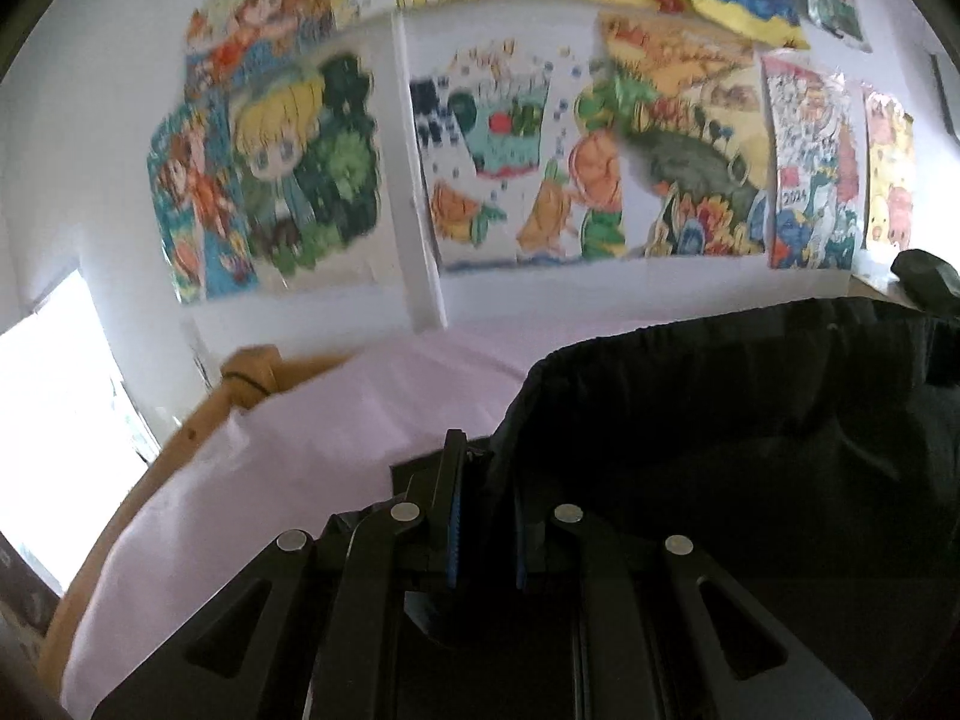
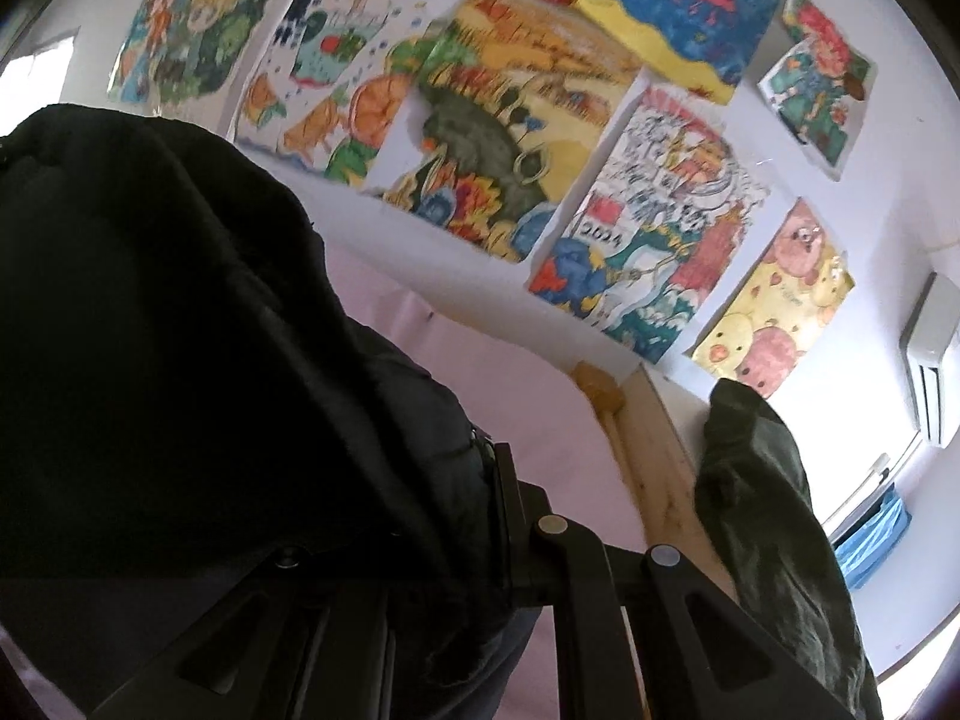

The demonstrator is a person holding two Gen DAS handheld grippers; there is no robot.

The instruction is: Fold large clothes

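A pale lilac bed sheet covers the mattress inside a light wooden bed frame, below a white wall hung with colourful children's paintings. A large black padded garment is lifted over the sheet, stretched between both tools. A second dark green-black piece of clothing is draped over the wooden rail at the right. The left gripper has its blue-padded fingers drawn close, pinching the black garment's edge. The right gripper is mostly buried in the same fabric; only one finger shows, so its spread cannot be told.
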